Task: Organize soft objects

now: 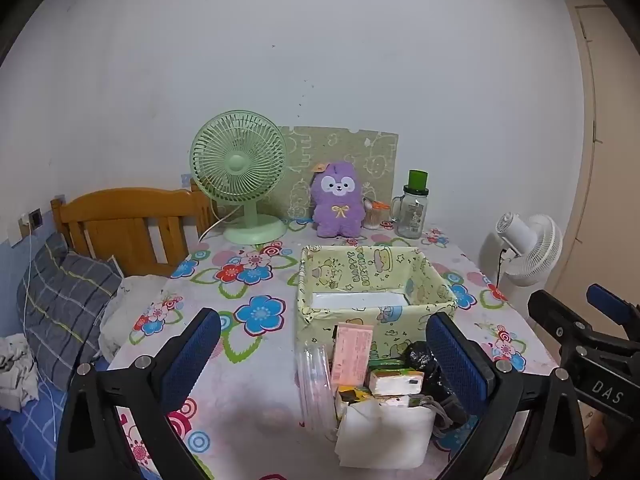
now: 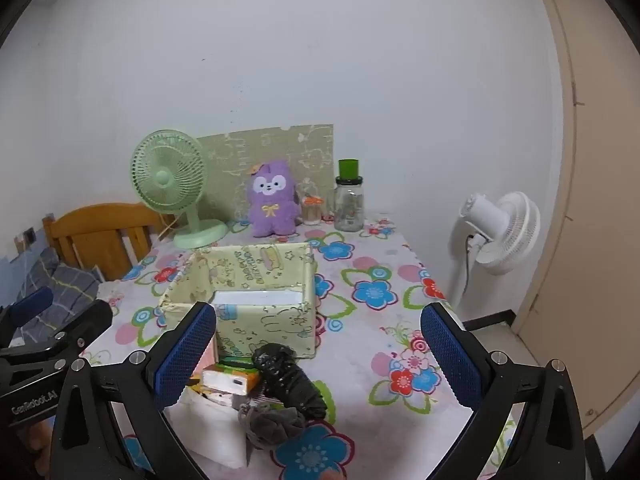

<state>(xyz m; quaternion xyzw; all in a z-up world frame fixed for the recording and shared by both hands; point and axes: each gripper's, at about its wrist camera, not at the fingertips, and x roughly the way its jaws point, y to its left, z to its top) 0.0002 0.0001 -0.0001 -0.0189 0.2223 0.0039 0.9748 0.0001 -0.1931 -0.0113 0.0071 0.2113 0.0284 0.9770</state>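
A yellow-green cartoon-print box (image 1: 372, 284) (image 2: 244, 300) stands open in the middle of the floral table. In front of it lies a pile: a white foam block (image 1: 384, 436) (image 2: 212, 428), tissue packs (image 1: 396, 382) (image 2: 230, 378), a pink packet (image 1: 352, 354), a clear plastic bag (image 1: 314, 384), a black plastic roll (image 1: 424, 364) (image 2: 290, 376) and a grey scrunchie (image 2: 272, 422). A purple plush toy (image 1: 339, 205) (image 2: 273, 200) sits at the back. My left gripper (image 1: 324, 364) is open above the pile. My right gripper (image 2: 318, 356) is open above the pile's right side.
A green desk fan (image 1: 240, 176) (image 2: 172, 188), a glass jar with green lid (image 1: 414, 210) (image 2: 349, 200) and a toothpick holder (image 1: 376, 216) stand along the back wall. A white floor fan (image 1: 524, 250) (image 2: 500, 232) is right of the table. A bed with wooden headboard (image 1: 128, 228) is left.
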